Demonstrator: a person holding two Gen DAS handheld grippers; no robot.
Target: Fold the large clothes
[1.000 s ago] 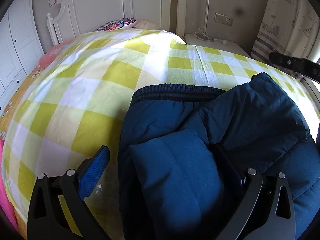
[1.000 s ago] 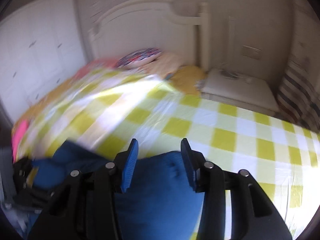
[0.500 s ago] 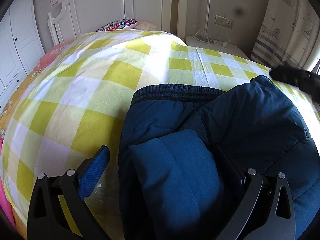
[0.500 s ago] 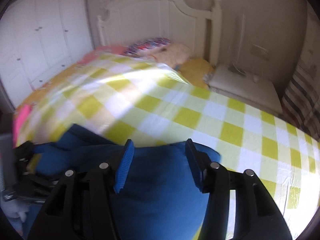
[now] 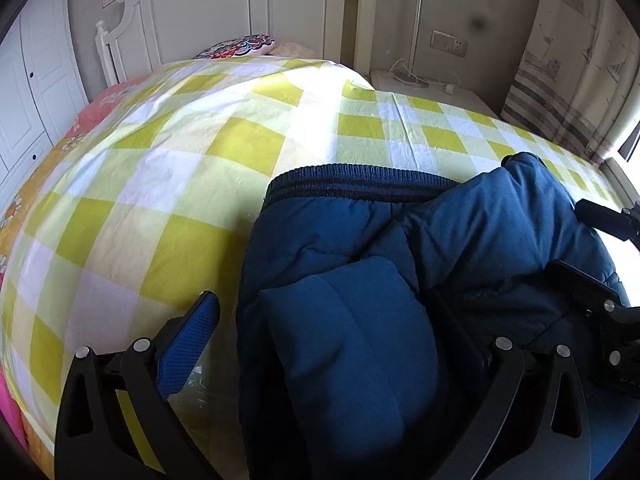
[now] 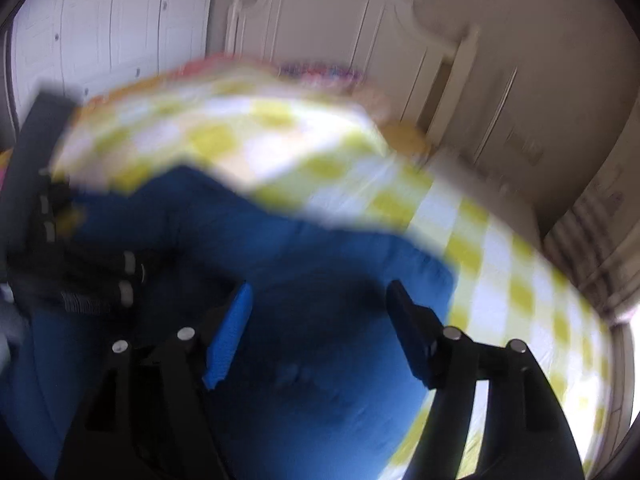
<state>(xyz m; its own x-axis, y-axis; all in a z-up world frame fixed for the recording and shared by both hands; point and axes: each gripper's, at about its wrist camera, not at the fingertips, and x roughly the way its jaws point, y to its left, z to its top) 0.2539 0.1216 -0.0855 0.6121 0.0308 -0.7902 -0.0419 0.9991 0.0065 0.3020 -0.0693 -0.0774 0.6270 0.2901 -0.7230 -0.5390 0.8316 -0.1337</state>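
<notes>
We see a navy quilted padded jacket lying bunched on the yellow-checked bed cover, ribbed hem facing the headboard.

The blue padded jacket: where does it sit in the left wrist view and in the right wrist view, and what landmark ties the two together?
Left wrist view: the blue padded jacket fills the lower centre and right, ribbed hem toward the headboard.
Right wrist view: blurred, it spreads across the lower left and centre, under the right gripper, whose jaws have just been opening.
Shared landmark: the white headboard beyond the yellow checked bedspread.
</notes>
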